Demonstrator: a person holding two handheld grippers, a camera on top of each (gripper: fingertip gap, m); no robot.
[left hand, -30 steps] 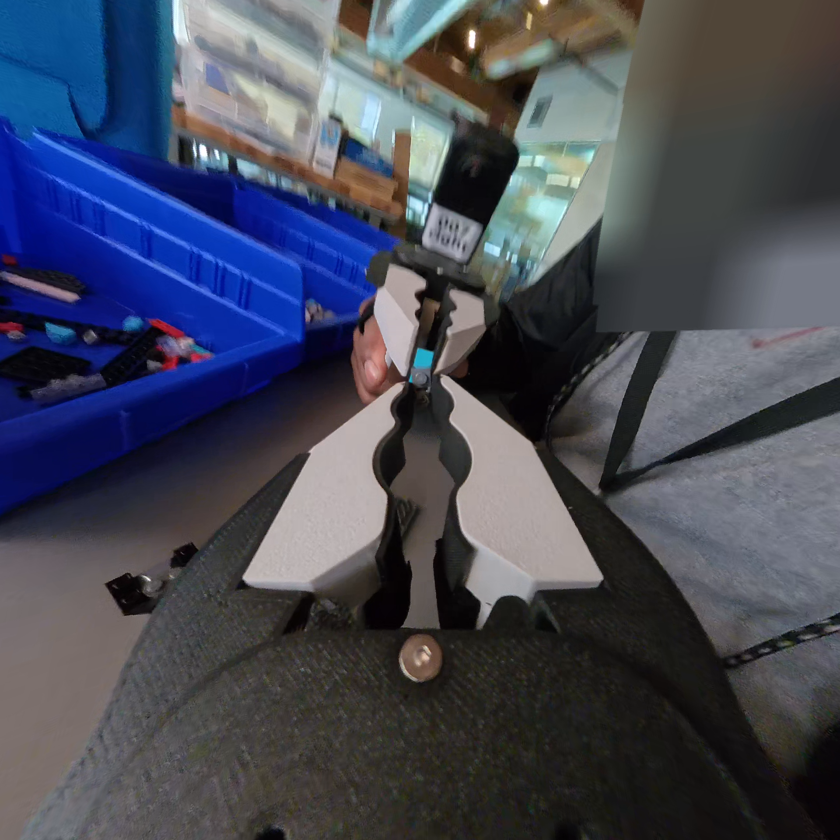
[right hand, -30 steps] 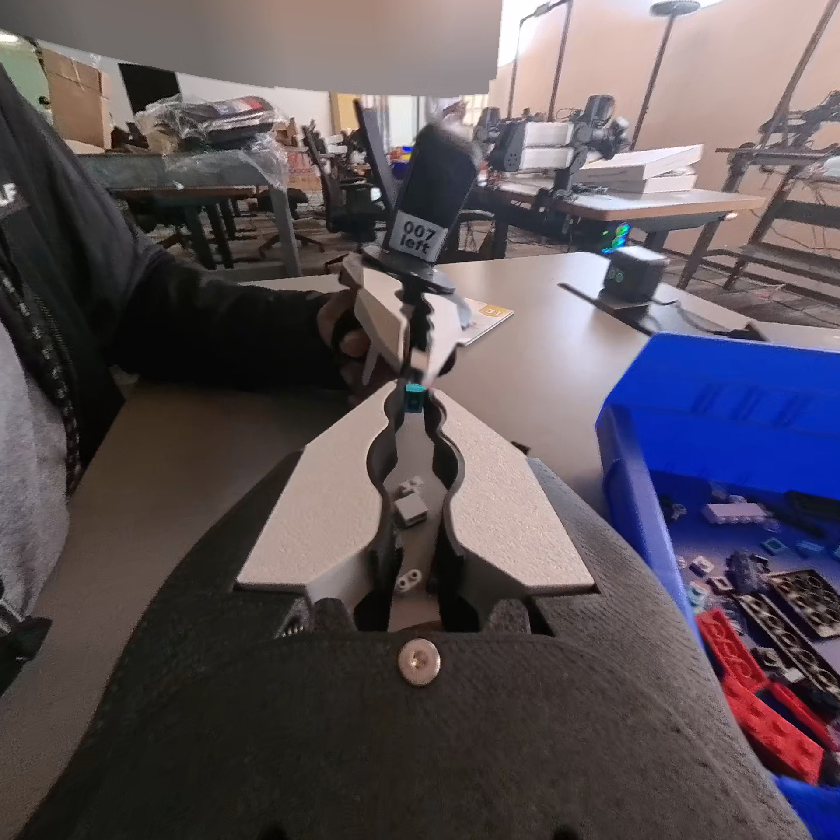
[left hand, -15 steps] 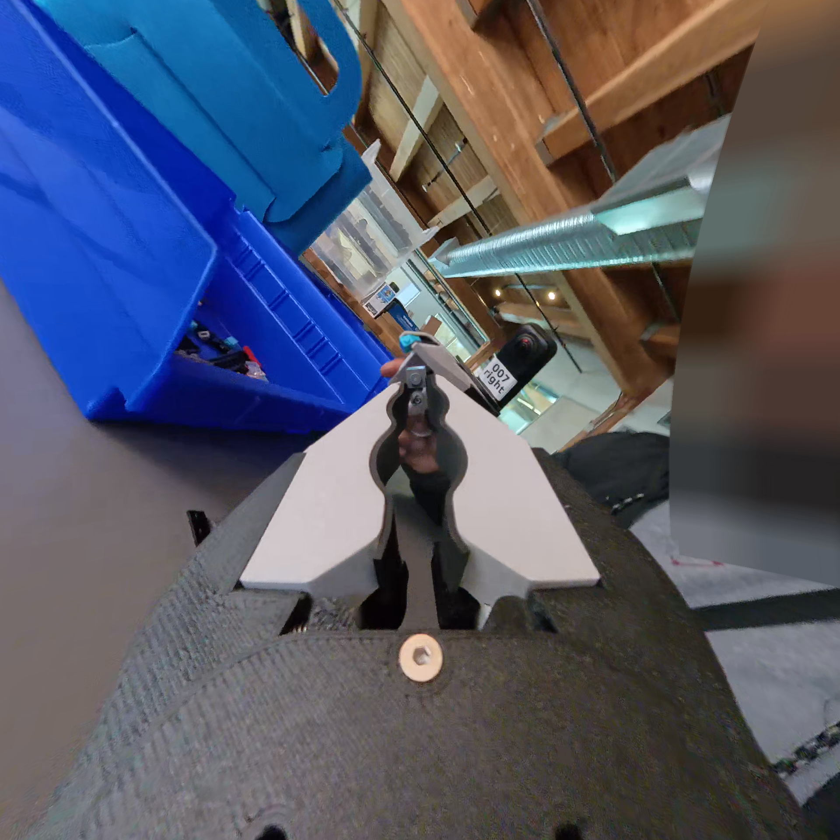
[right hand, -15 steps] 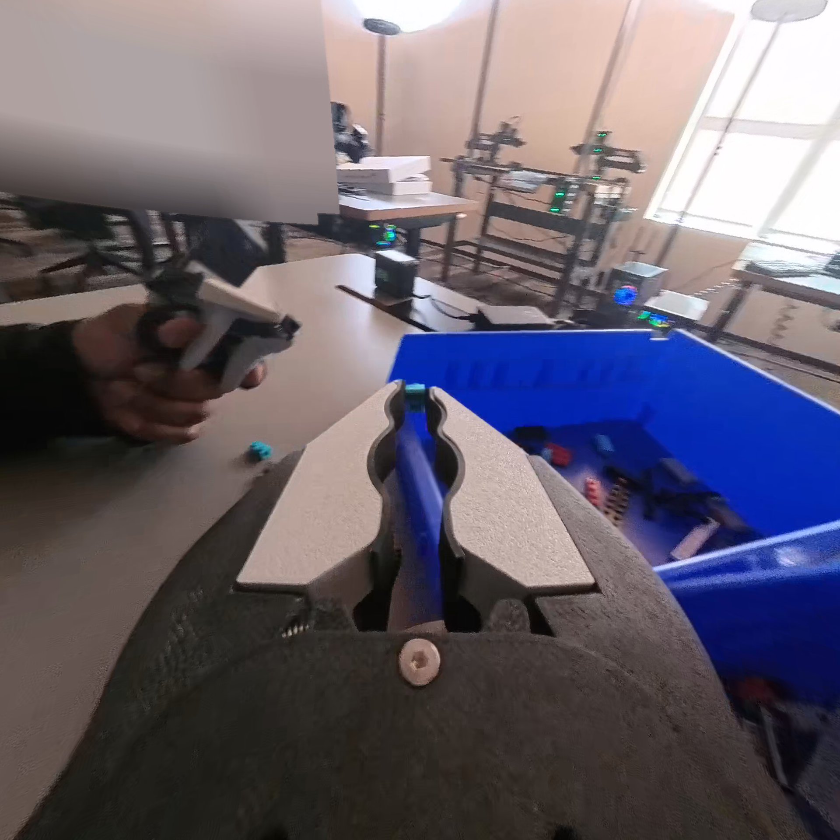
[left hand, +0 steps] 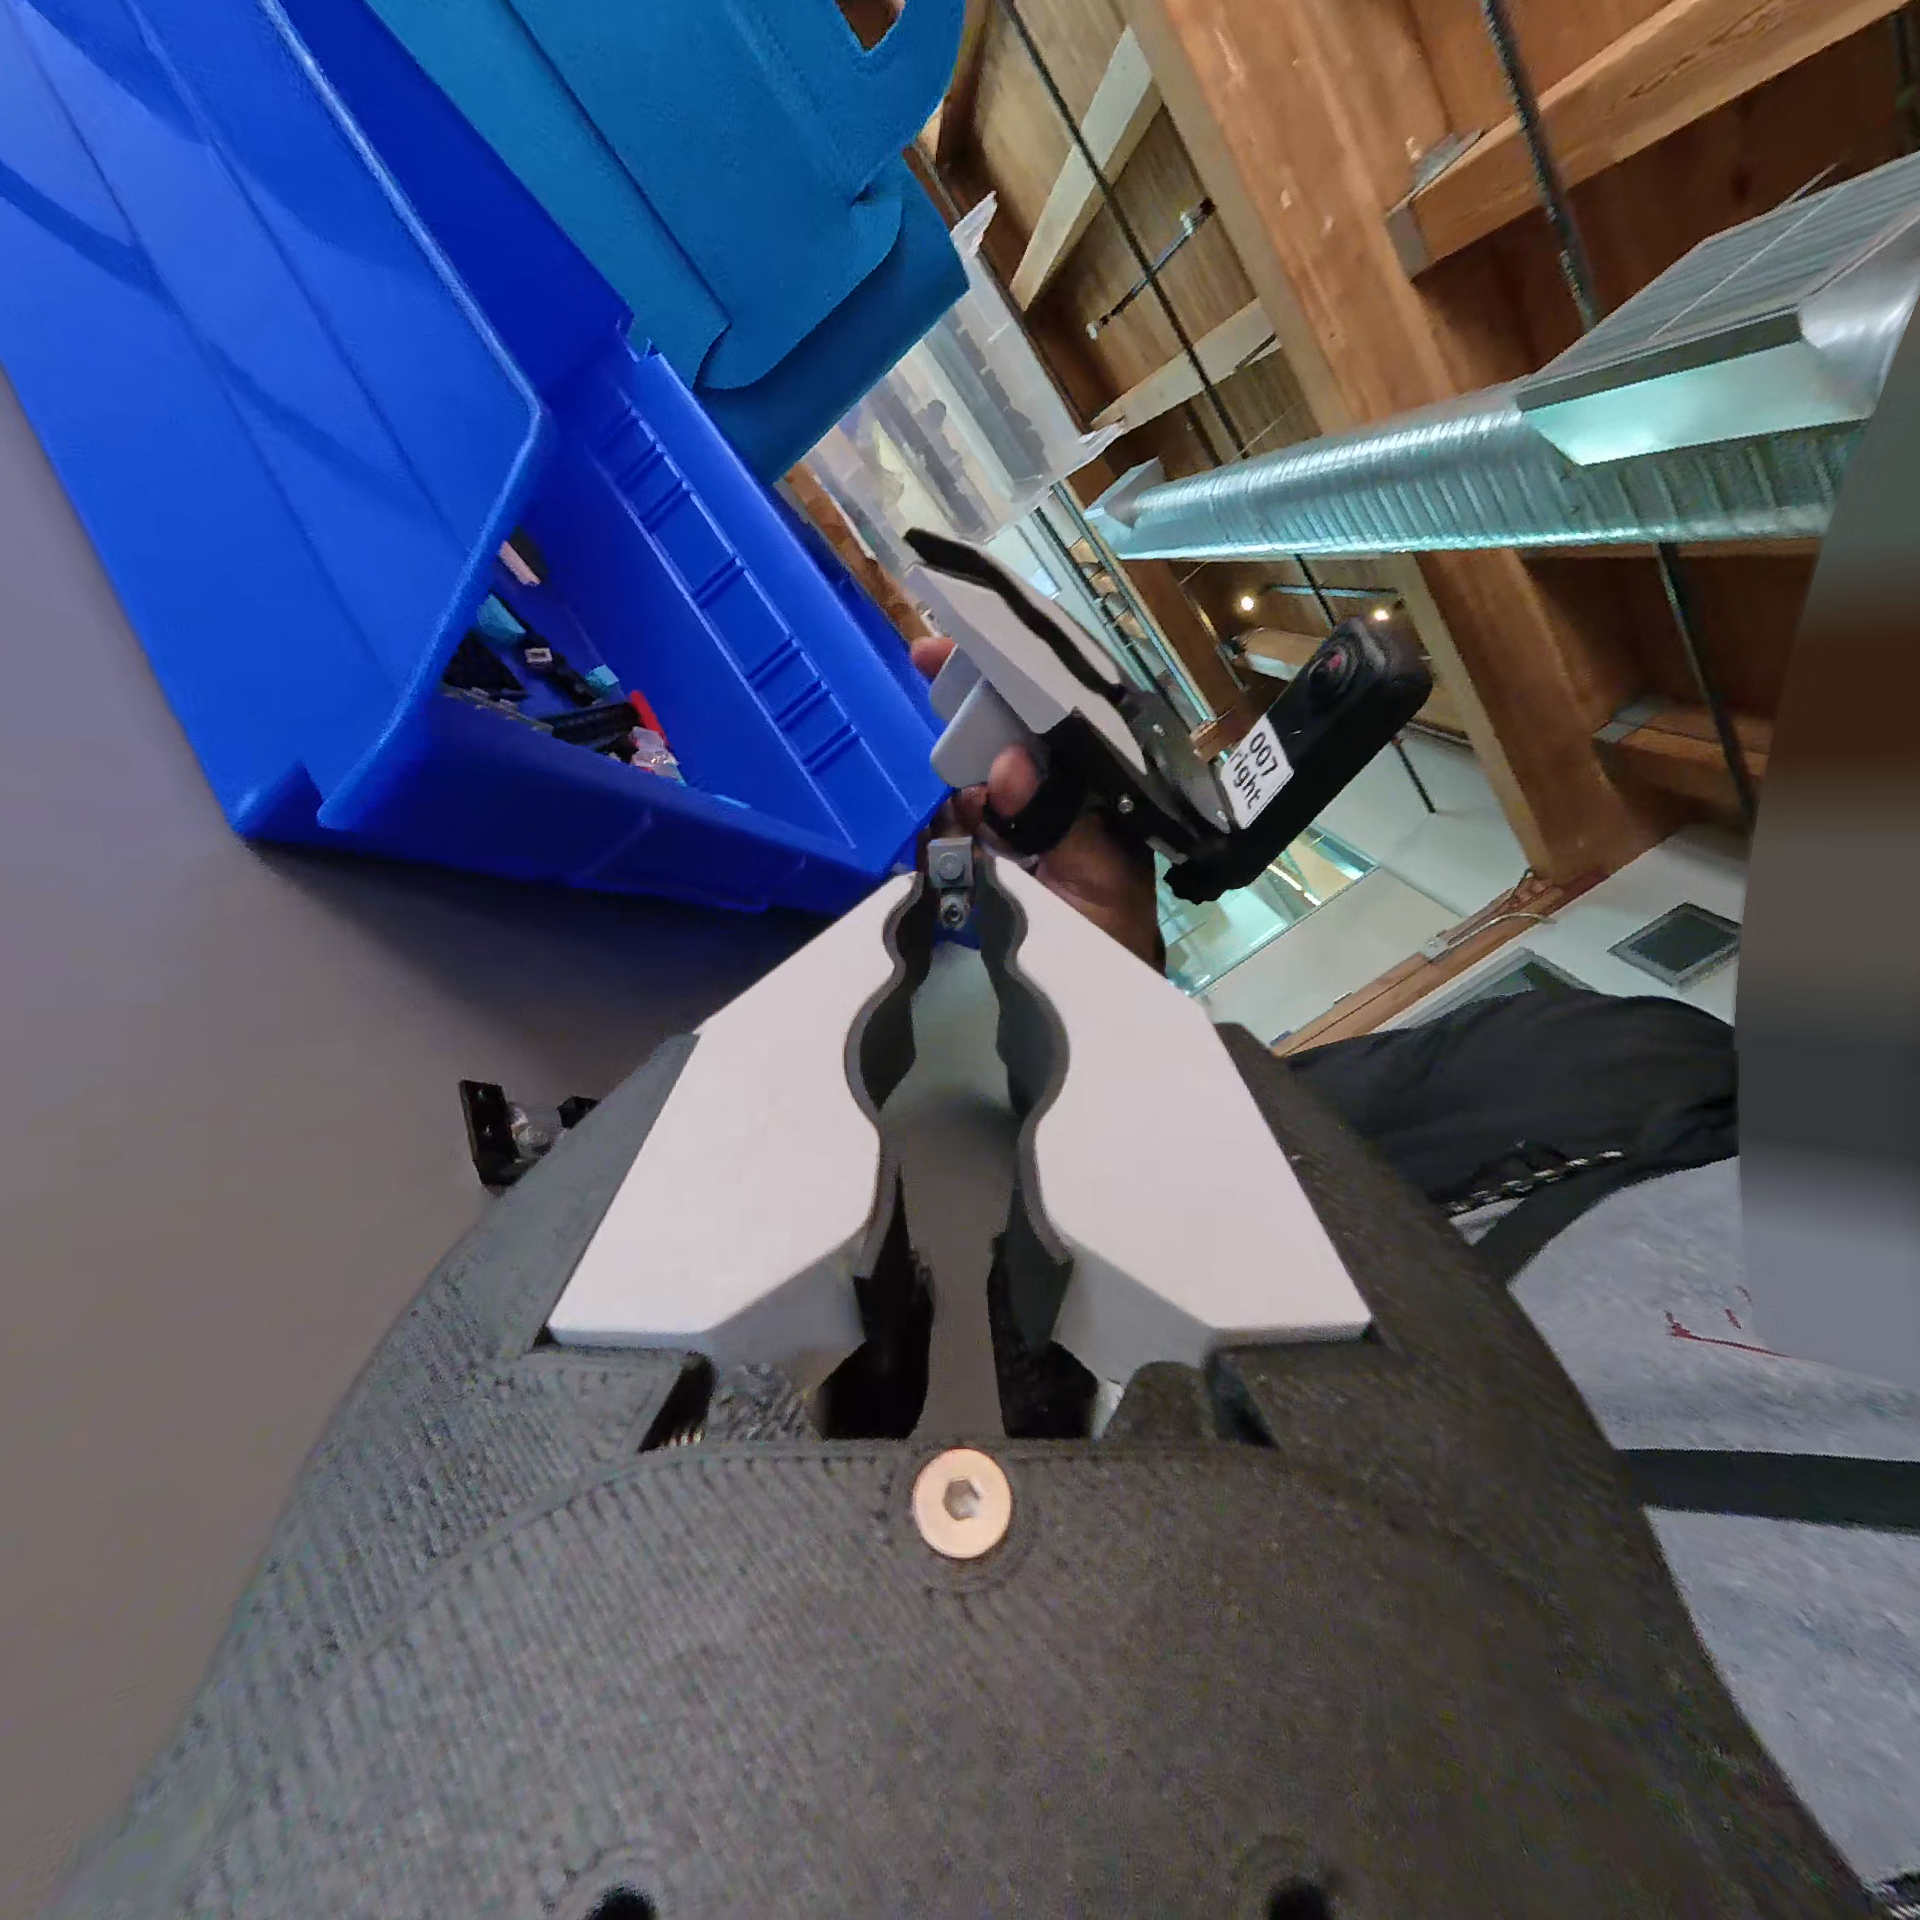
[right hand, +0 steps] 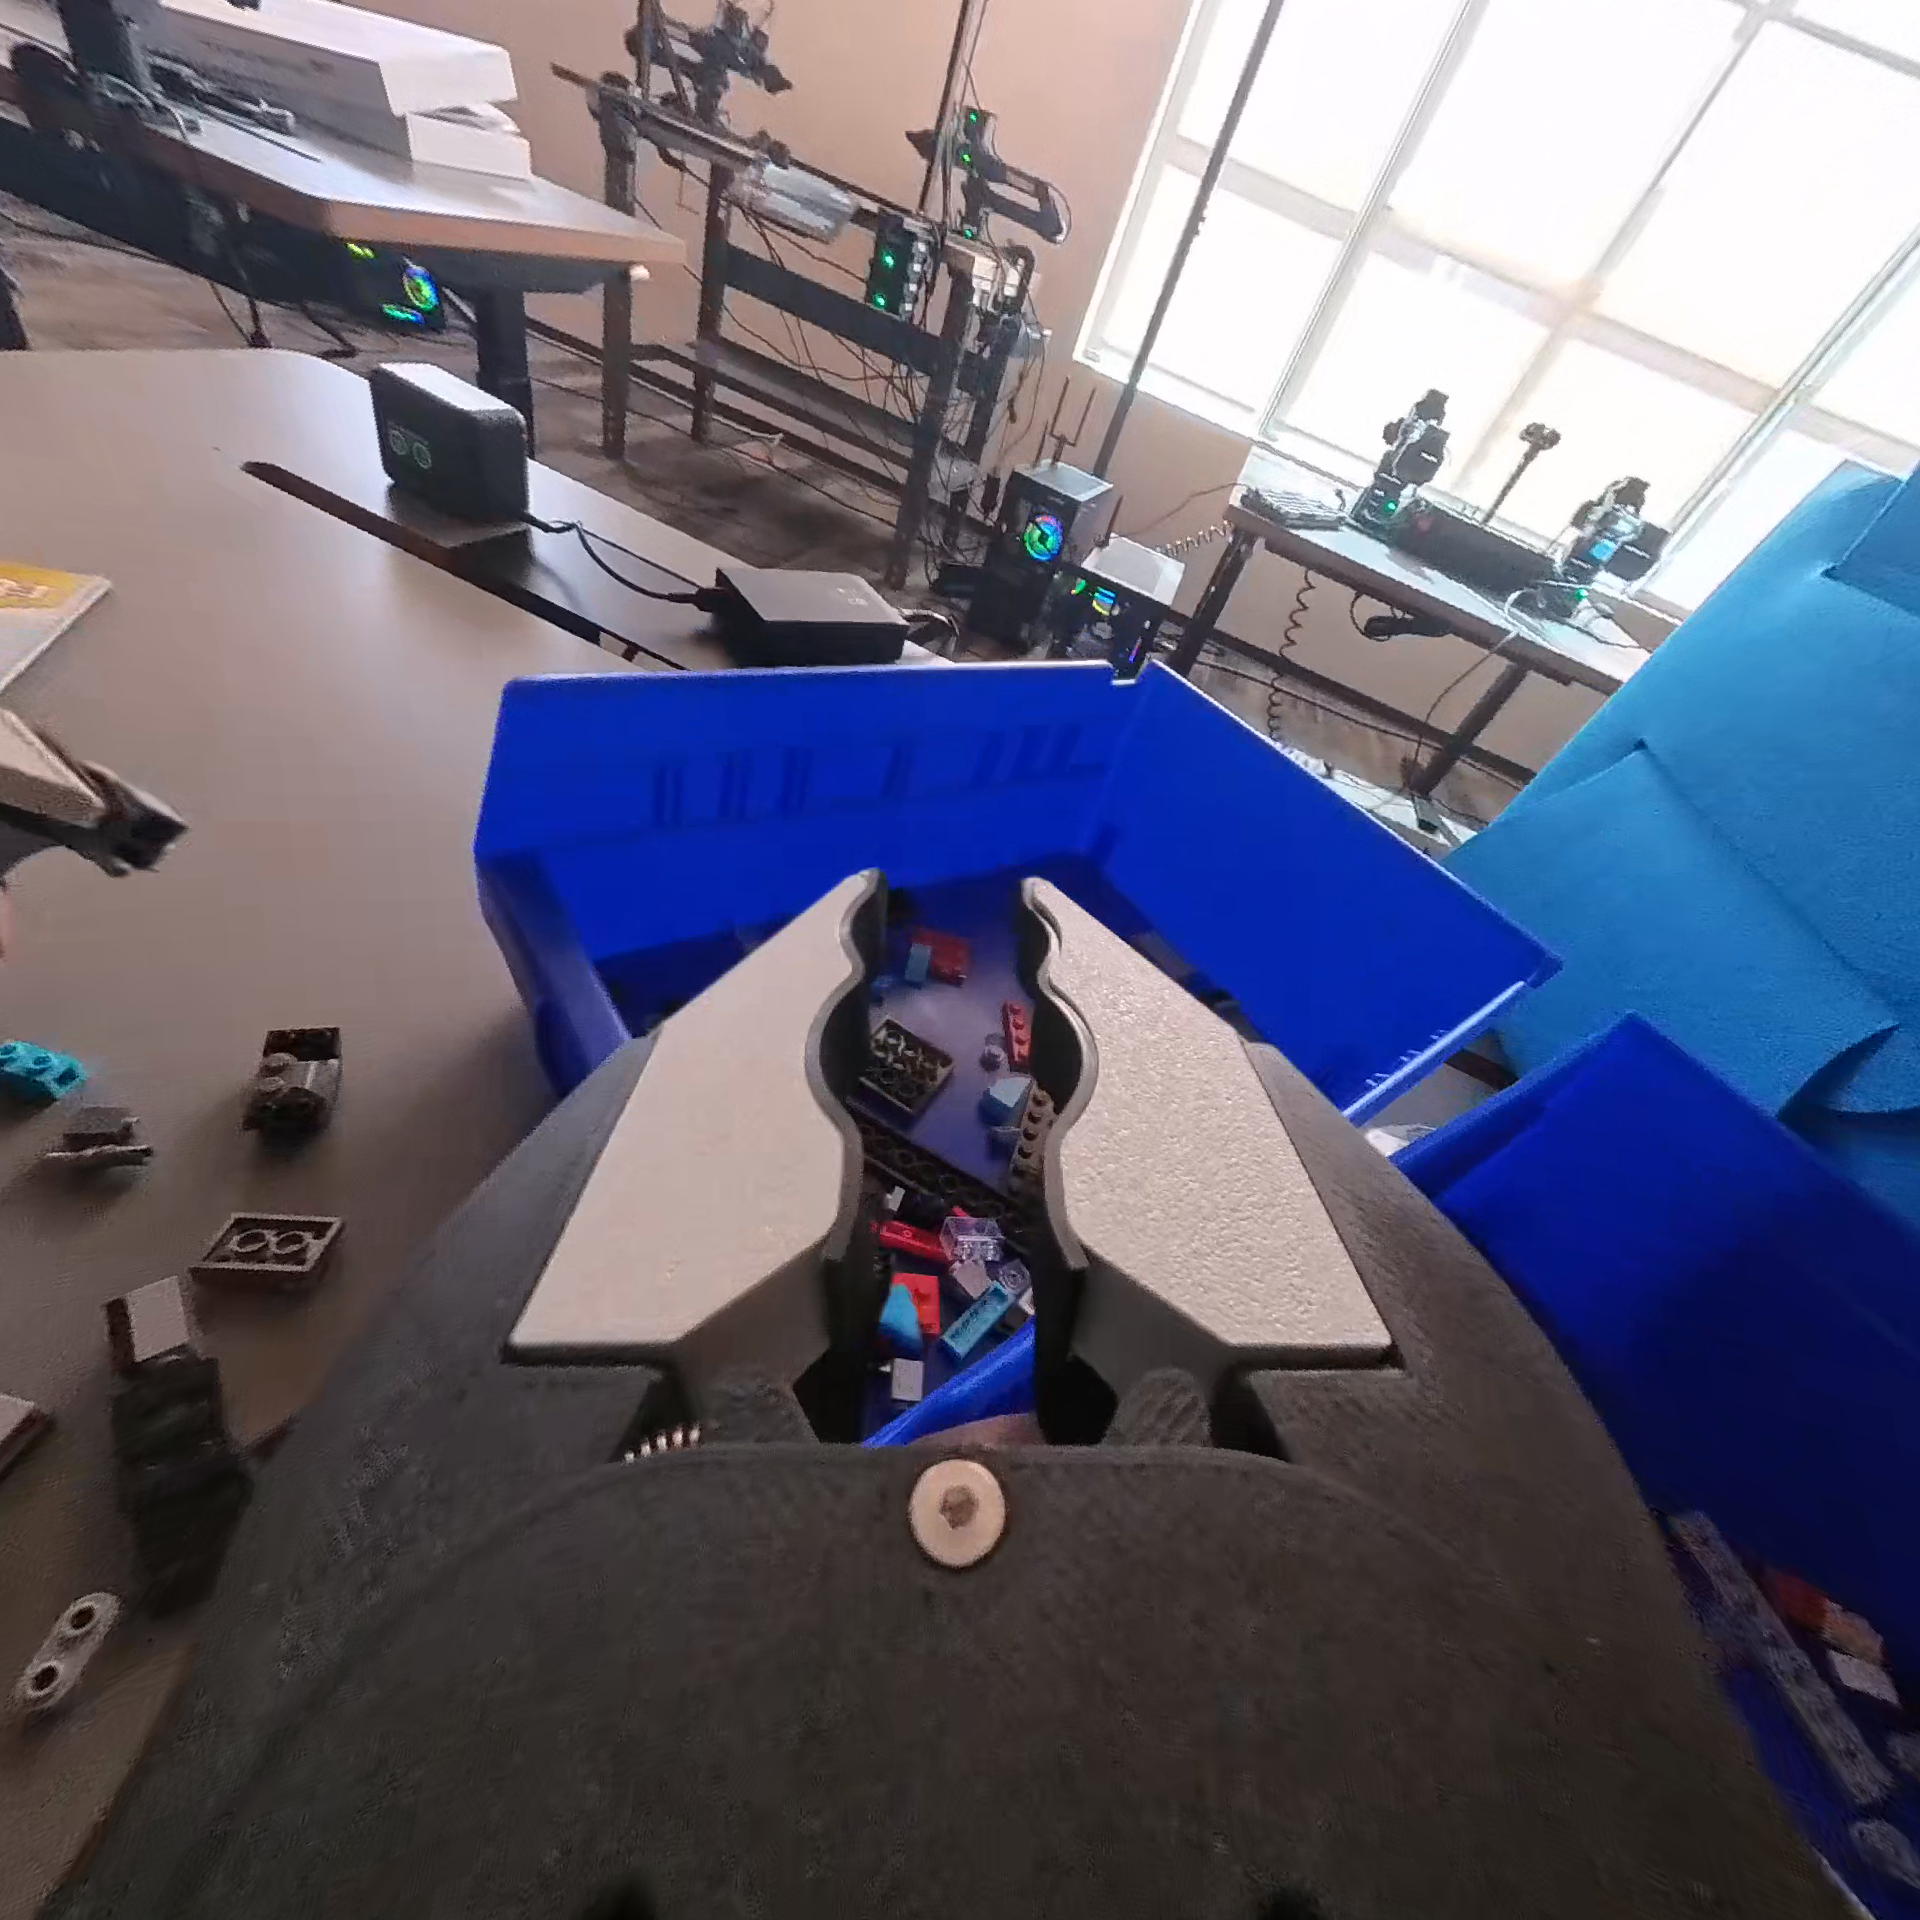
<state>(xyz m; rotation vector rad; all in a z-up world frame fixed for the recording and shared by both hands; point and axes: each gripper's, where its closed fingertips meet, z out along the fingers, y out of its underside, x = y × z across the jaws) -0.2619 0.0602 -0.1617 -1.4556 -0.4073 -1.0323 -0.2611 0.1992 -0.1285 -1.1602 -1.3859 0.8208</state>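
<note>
My left gripper [left hand: 951,888] is shut on a small grey brick piece [left hand: 950,864] pinched at its tips, and is tilted above the grey table [left hand: 156,1143]. My right gripper [right hand: 951,899] is open and empty, just above an open blue bin [right hand: 790,769] of mixed loose bricks [right hand: 909,1060]. In the left wrist view the right gripper [left hand: 1023,665] shows in a person's hand over the bin [left hand: 364,499]. The left gripper's tip [right hand: 94,816] shows at the left edge of the right wrist view.
Loose pieces lie on the table left of the bin: a teal brick [right hand: 36,1070], a black brick [right hand: 296,1081], a dark plate [right hand: 268,1252] and small grey parts. A second blue bin [right hand: 1662,1299] stands at the right. Black boxes [right hand: 447,436] sit farther back. Left tips to right tips: about 15 centimetres.
The grippers were tip to tip around a small teal piece, then drew apart. The right one swung over the bin and opened; the teal piece is gone from it. The left one tilted, still shut.
</note>
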